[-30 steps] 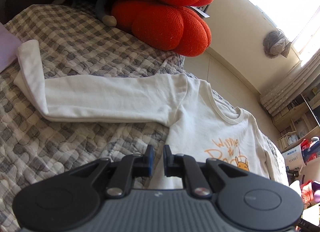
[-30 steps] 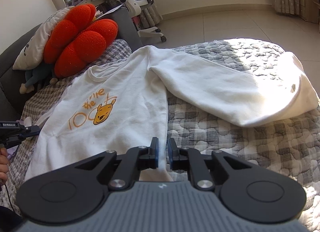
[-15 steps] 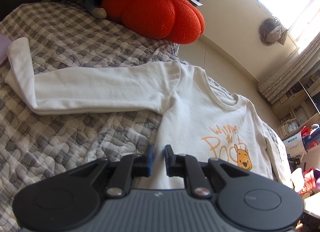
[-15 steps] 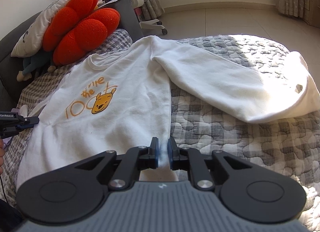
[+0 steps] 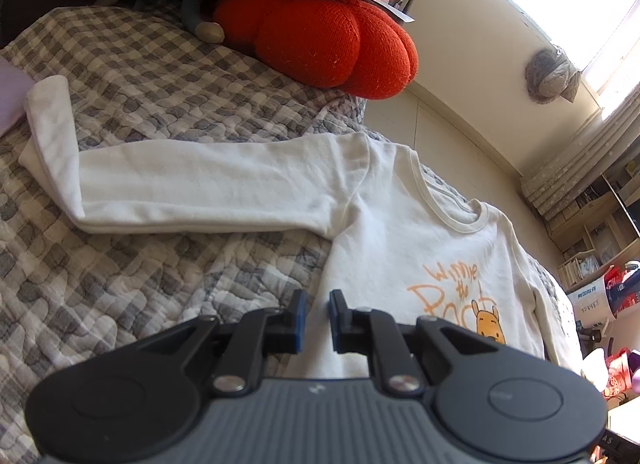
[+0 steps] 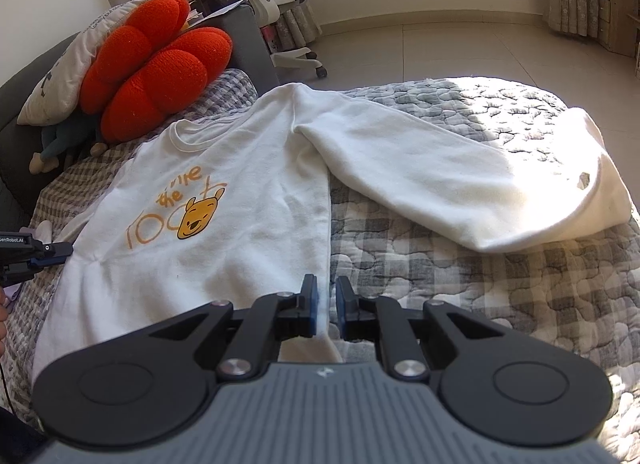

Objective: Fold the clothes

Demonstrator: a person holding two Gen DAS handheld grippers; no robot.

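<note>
Both grippers edged forward; jaws narrow, straddling soft white sweatshirt [image 6: 248,232] side seams.

Soft cotton sweatshirt [image 6: 248,232], puckered quilted bedspread [image 6: 480,296]

Strong daylight, window [image 5: 608,23] blown out; sun patch glares on quilt [image 6: 500,103]; fisheye bending at edges.

Both grippers same build. Left gripper [image 5: 317,306]: ribbed grey housing w/ small white logo, two black rounded side plates w/ shallow round recesses, black linkage arms on silver pivot screws, black fingers [image 5: 296,314] w/ blue pads. Right gripper [image 6: 327,295]: identical — grey ribbed body, black plates, silver screws, blue-lined fingers [image 6: 309,302]. Right wrist view shows white lettering on the left unit's side.
</note>
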